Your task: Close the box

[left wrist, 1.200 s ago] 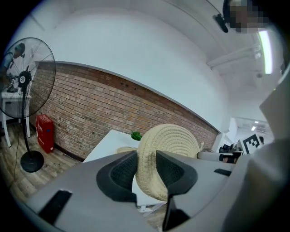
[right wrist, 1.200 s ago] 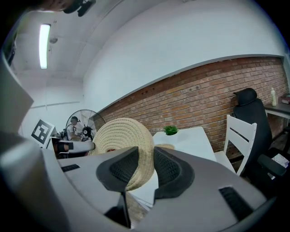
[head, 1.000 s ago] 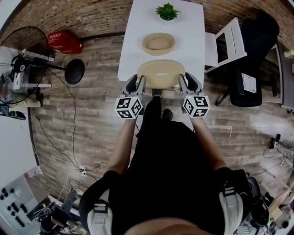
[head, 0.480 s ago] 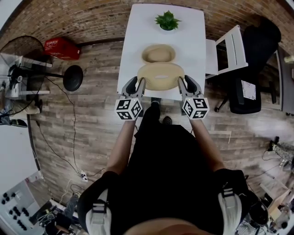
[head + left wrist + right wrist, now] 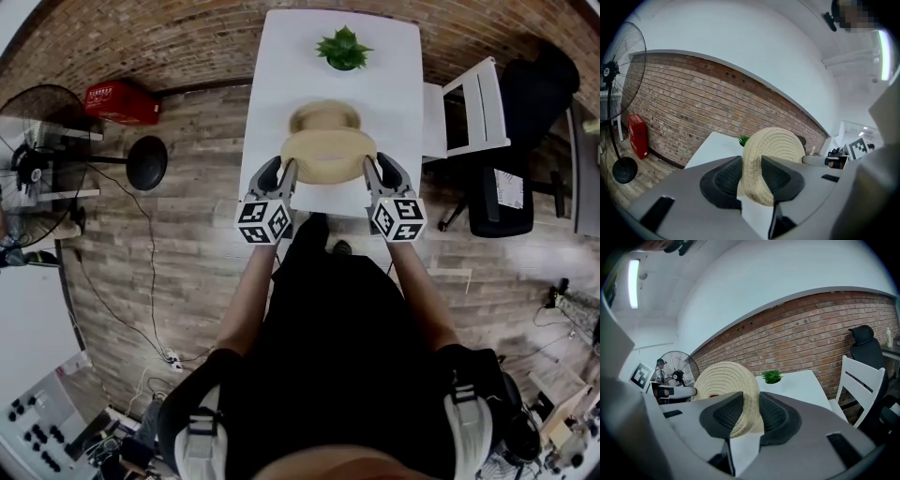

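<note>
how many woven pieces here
2: the lid, gripped at its ends by left gripper and right gripper; the base on the table behind it, partly hidden.

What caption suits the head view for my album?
Left tool and right tool grip a woven lid by its ends, near the woven box on a white table.

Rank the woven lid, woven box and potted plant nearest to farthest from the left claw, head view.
1. woven lid, held in the left claw at its left edge.
2. woven box, just beyond it on the table.
3. potted plant, table's far end.
</note>
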